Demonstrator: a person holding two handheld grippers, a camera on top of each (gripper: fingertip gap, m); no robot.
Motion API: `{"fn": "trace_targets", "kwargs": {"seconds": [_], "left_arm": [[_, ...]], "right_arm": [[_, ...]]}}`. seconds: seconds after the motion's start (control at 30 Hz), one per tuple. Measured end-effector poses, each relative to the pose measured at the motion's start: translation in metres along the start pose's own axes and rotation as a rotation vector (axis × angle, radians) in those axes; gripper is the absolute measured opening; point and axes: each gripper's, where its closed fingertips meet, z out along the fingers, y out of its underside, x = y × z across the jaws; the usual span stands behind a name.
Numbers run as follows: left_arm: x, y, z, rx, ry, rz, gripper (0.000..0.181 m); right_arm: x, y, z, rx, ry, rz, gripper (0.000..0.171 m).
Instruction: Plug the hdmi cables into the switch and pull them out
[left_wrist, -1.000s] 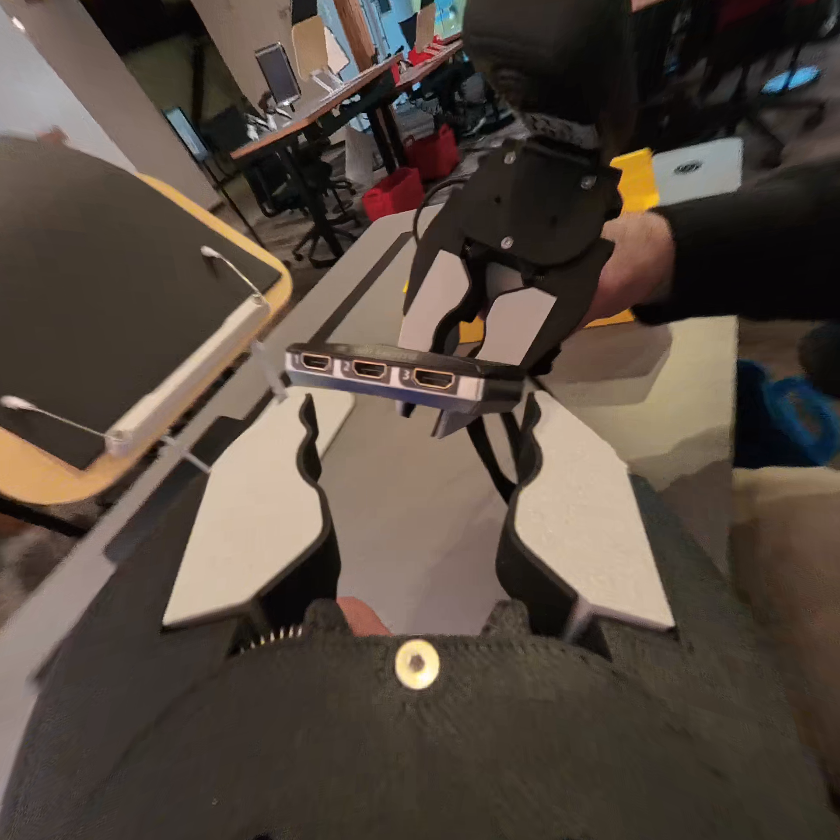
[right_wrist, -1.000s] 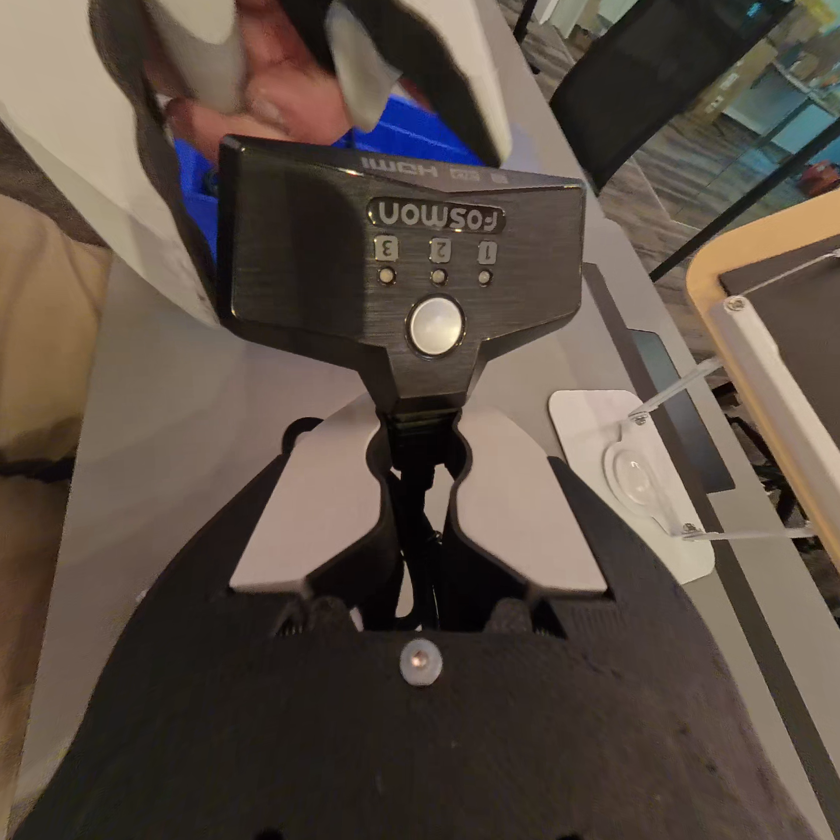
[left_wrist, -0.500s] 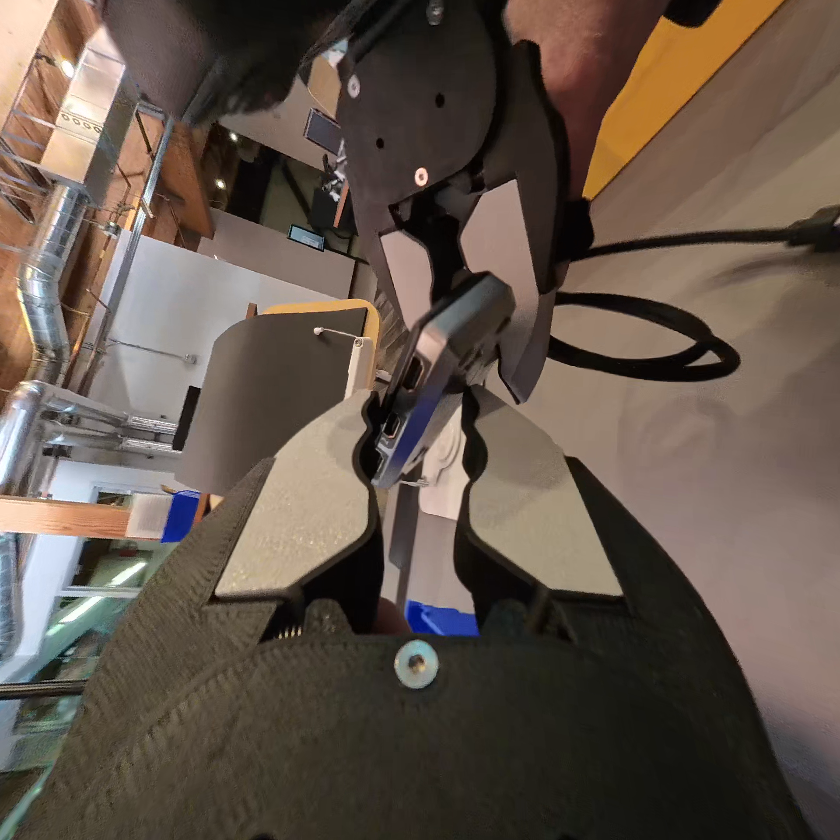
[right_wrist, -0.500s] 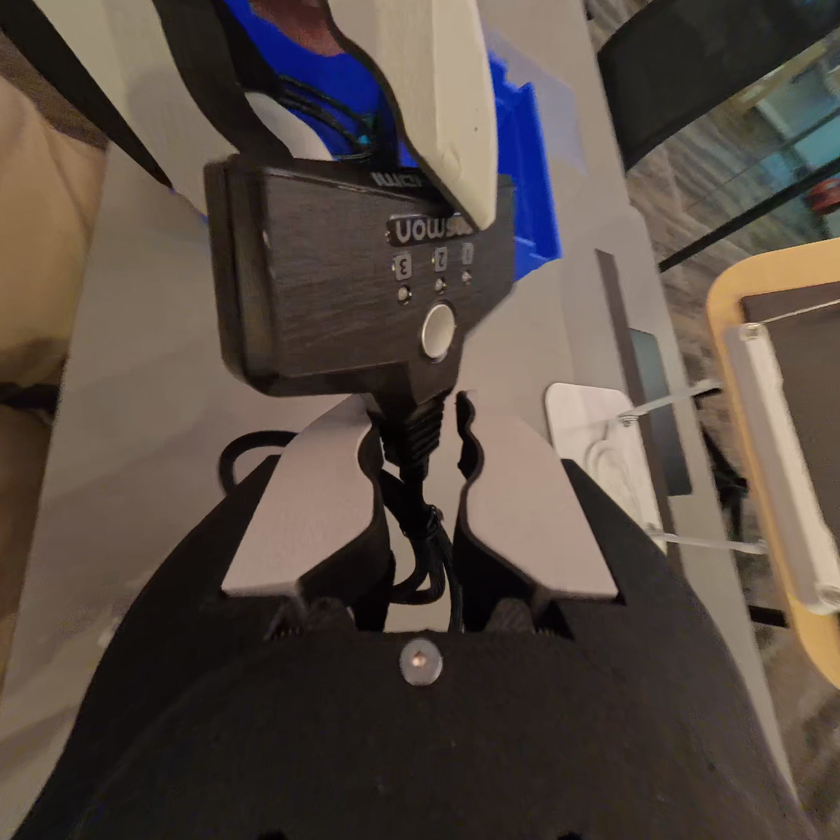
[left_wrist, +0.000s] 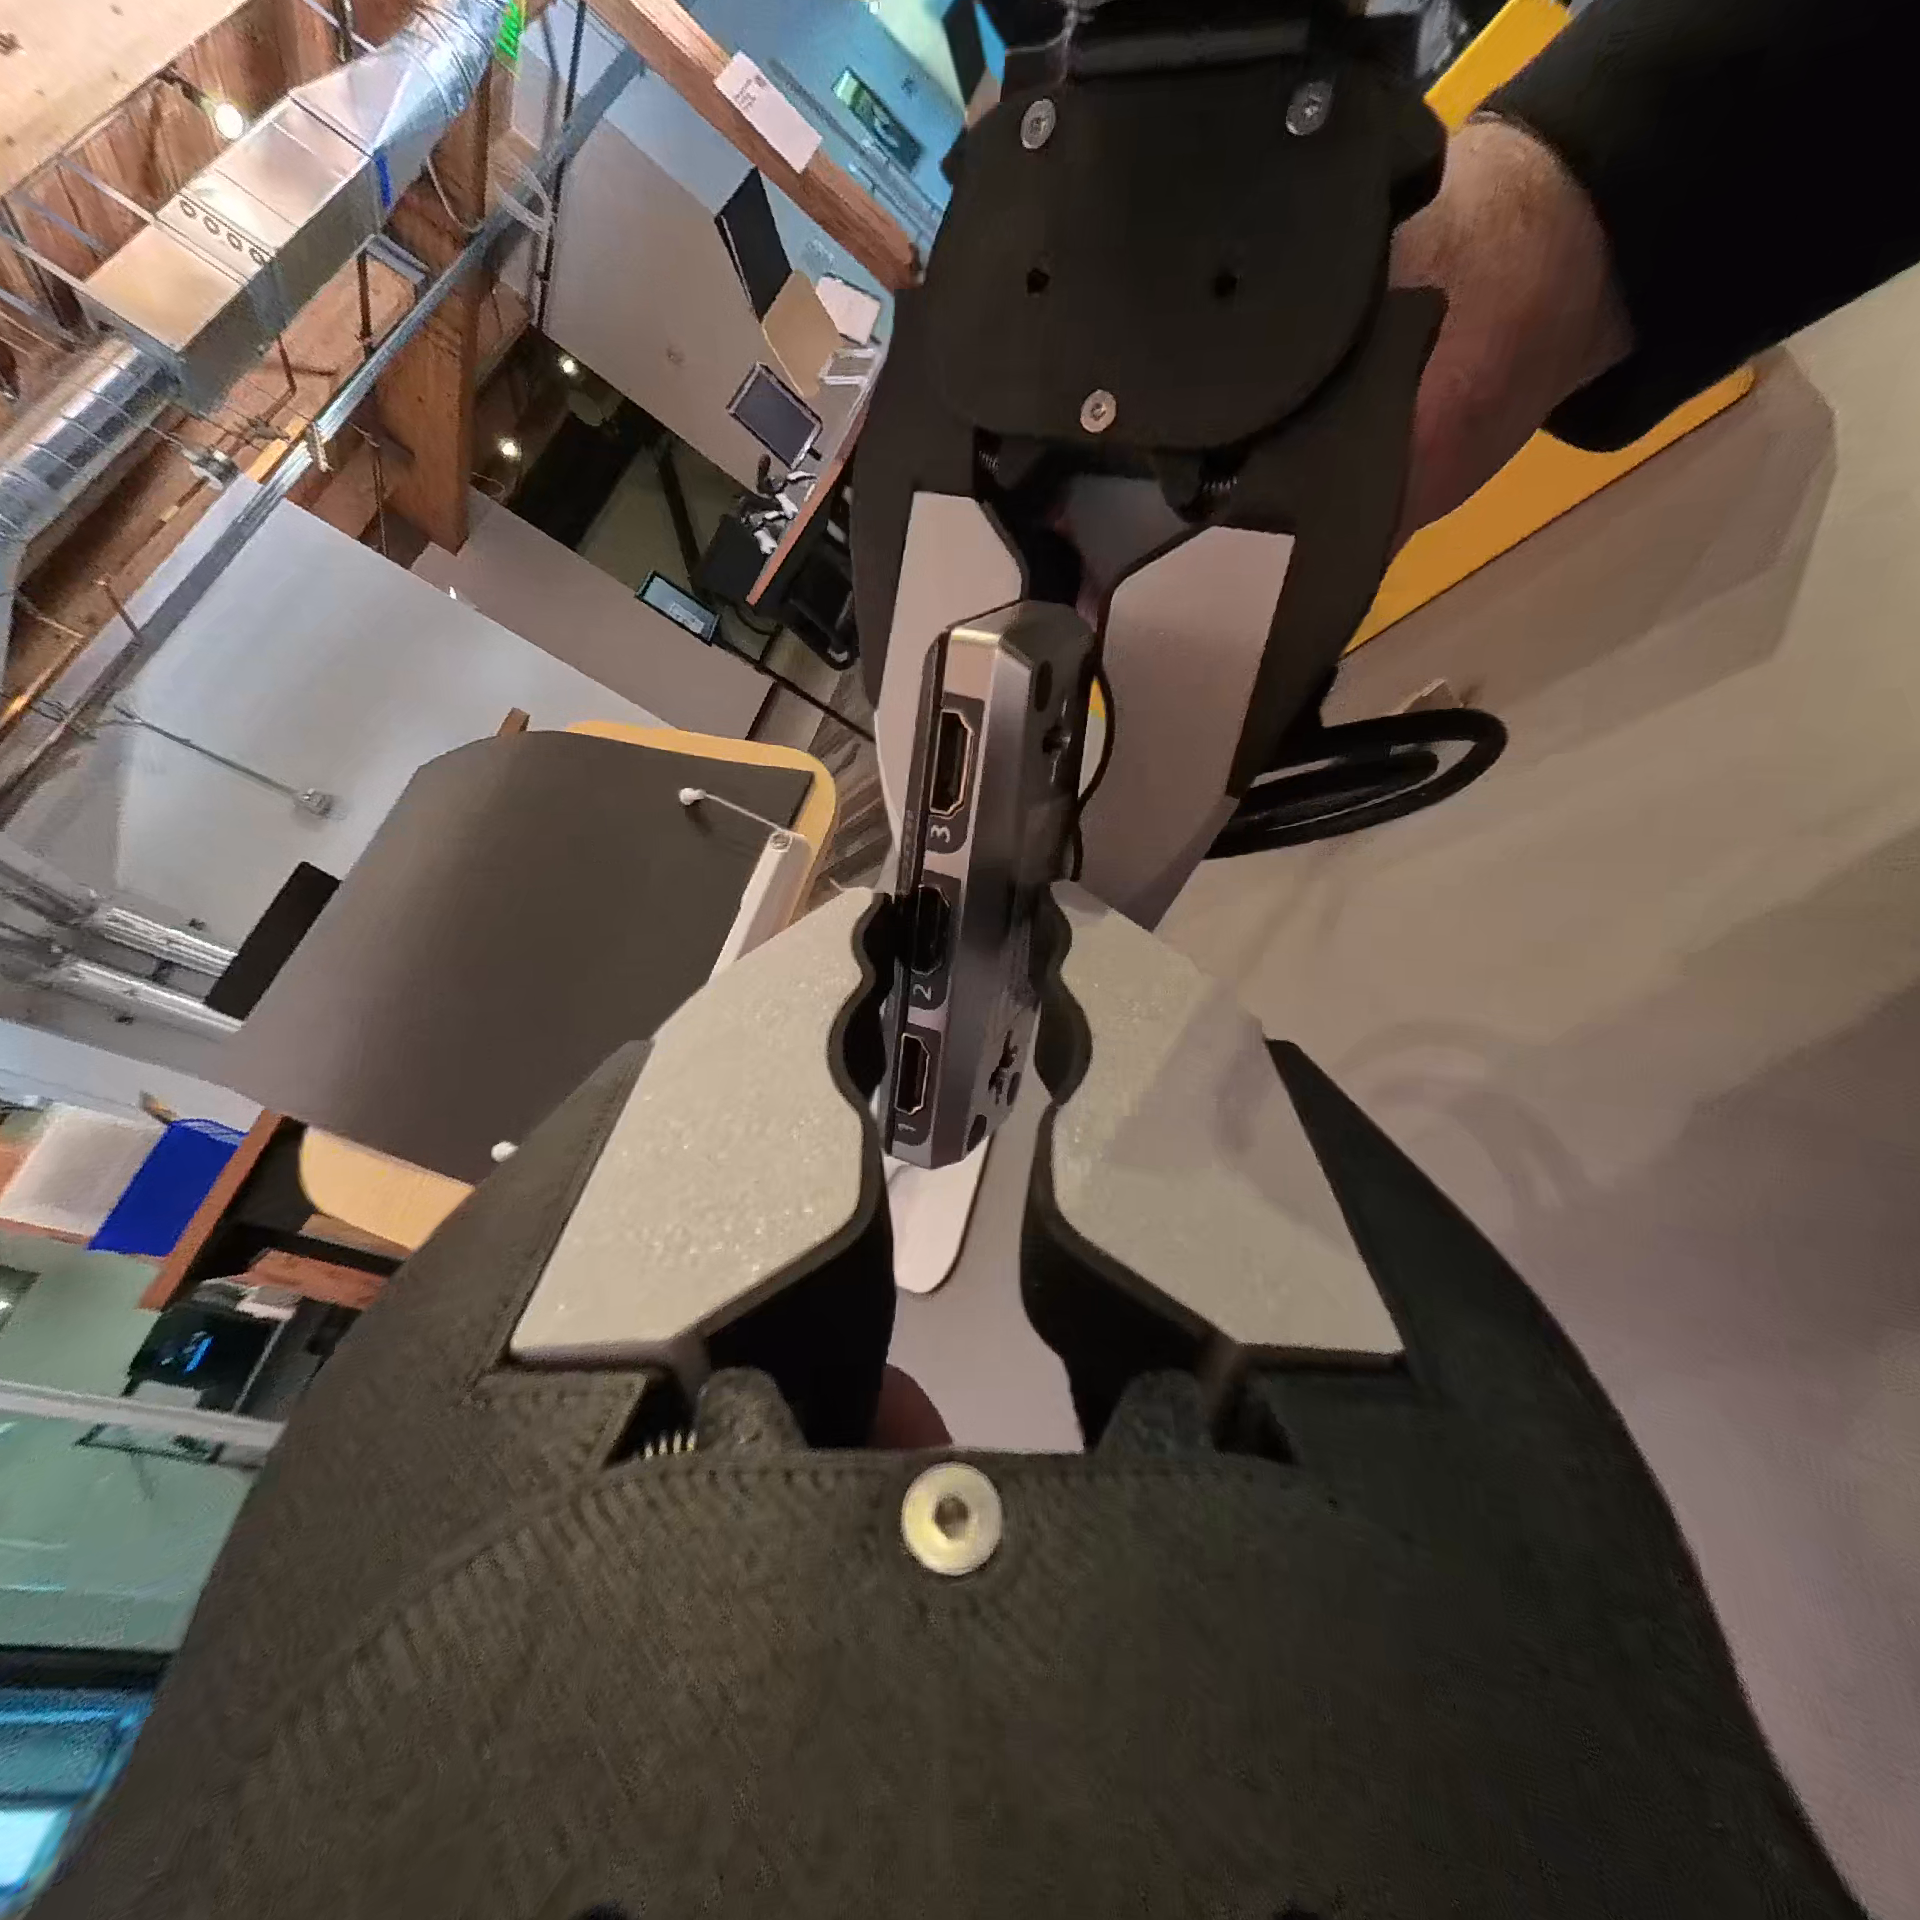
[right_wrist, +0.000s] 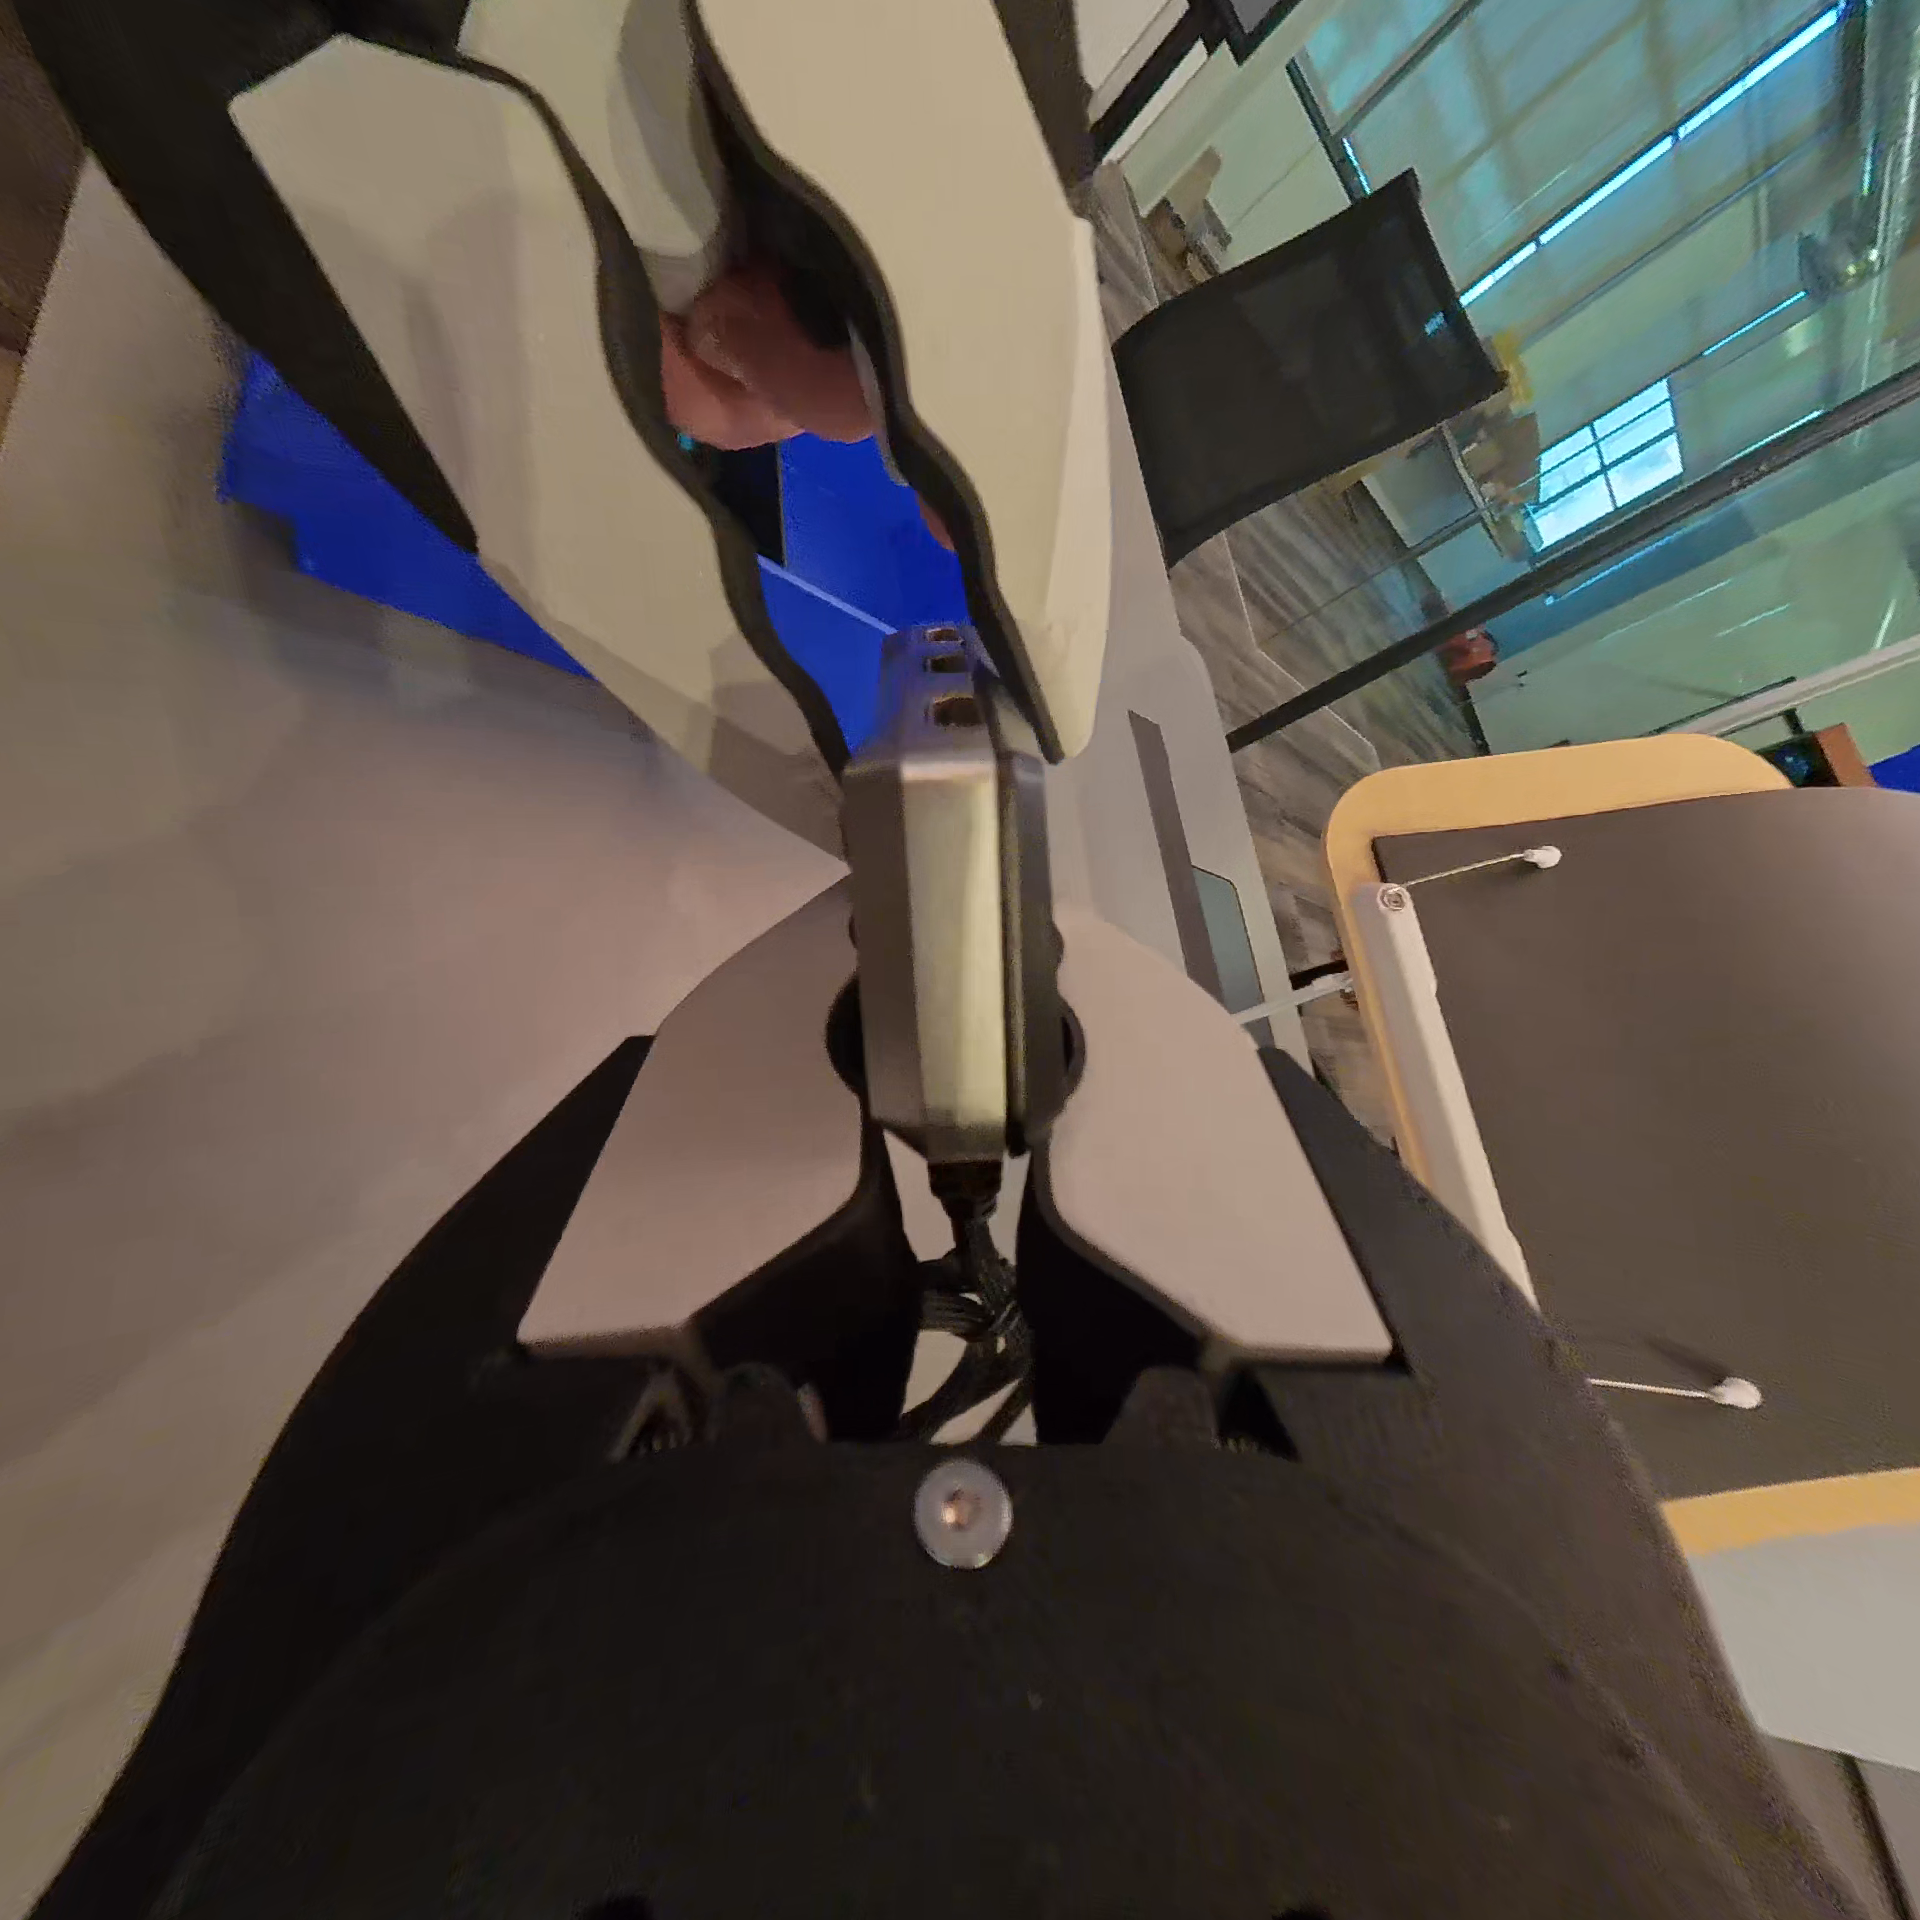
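The switch (left_wrist: 971, 894), a slim dark metal box, is held edge-on in the air above the grey bench (left_wrist: 1558, 987), caught between both grippers. The left gripper (left_wrist: 961, 997) has its fingers (left_wrist: 727, 1122) narrowed onto the switch's flat faces at the end nearest its camera, and the row of three ports faces that camera, all of them empty. The right gripper (right_wrist: 951, 1029) clamps the opposite, tapered end, its fingers (right_wrist: 1164, 1164) pressed against the two flat faces, with the switch's own black cable (right_wrist: 971, 1278) running back between them toward its body. A person's hand (left_wrist: 1496, 301) in a dark sleeve holds the right gripper. A black cable loop (left_wrist: 1382, 769) lies on the bench behind the switch. Beside the bench stands a dark panel with a tan rim (right_wrist: 1662, 1091).
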Motion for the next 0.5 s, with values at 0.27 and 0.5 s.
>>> {"fn": "trace_targets", "kwargs": {"seconds": [0.27, 0.5], "left_arm": [[-0.026, 0.025, -0.022, -0.121, 0.062, -0.041, 0.030], [-0.073, 0.072, -0.089, -0.373, 0.065, -0.030, 0.026]], "right_arm": [[0.001, 0.012, 0.005, -0.081, 0.018, 0.006, 0.022], [0.003, 0.031, 0.007, -0.123, 0.024, 0.042, 0.022]]}}
